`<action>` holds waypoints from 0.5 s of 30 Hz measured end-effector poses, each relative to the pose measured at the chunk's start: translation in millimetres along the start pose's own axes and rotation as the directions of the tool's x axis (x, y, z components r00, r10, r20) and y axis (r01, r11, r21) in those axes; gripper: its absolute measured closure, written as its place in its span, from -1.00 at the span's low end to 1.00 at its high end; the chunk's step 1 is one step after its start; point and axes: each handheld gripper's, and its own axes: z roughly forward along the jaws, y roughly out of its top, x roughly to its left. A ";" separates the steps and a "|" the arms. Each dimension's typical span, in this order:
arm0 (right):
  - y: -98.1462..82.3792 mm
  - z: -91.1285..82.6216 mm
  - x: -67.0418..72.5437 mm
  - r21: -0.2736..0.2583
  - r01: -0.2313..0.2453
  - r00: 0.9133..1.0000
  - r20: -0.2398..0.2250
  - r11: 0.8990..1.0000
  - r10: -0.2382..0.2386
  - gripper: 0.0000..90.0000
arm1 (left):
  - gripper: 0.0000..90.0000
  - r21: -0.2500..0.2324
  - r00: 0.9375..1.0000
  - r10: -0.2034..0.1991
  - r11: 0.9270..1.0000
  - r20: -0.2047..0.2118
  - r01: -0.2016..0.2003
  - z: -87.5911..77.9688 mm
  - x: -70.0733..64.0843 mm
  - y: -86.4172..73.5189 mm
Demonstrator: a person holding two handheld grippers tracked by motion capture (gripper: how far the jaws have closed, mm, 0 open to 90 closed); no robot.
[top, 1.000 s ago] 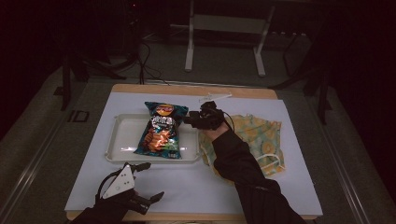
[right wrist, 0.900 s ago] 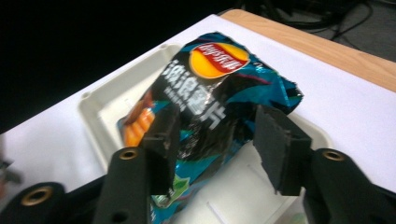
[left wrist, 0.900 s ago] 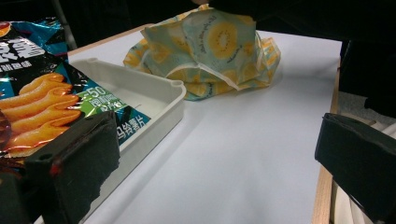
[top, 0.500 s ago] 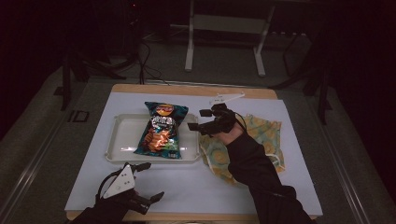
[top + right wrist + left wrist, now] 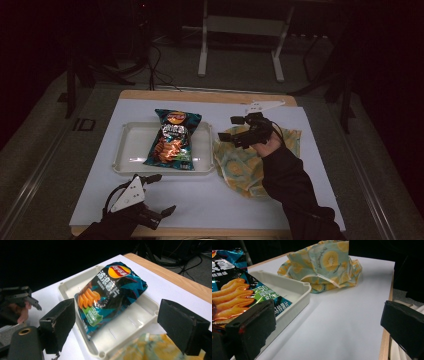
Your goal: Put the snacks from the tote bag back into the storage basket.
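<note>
Right tool (image 5: 234, 129) wide open, empty, above cloth (image 5: 250, 165) beside tray (image 5: 131, 150); chip bag (image 5: 173, 138) leftward, long axis front-to-back.

Chip bag (image 5: 110, 295): round red-and-yellow Lay's-style logo near the top, lettering too small to confirm. Below it, large white Chinese characters, look like 波浪薯片. Green patch lower on the bag carries "30", blurry in the right gripper view. Left gripper view shows the same bag (image 5: 239, 290) with "-50", a line of small Chinese print, then larger white characters ending 薯片.
</note>
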 end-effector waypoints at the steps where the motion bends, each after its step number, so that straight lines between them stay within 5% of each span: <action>1: -2.2 -6.4 0.1 0.006 0.012 1.000 0.000 1.000 -0.012 -0.67 | -0.99 -0.001 1.000 0.000 1.000 0.000 0.000 -0.1 -0.1 0.0; 15: -24.2 -56.0 5.0 -0.006 0.050 0.998 0.035 0.999 -0.050 -0.67 | -0.99 0.000 1.000 0.000 1.000 0.000 0.000 0.0 -0.2 0.0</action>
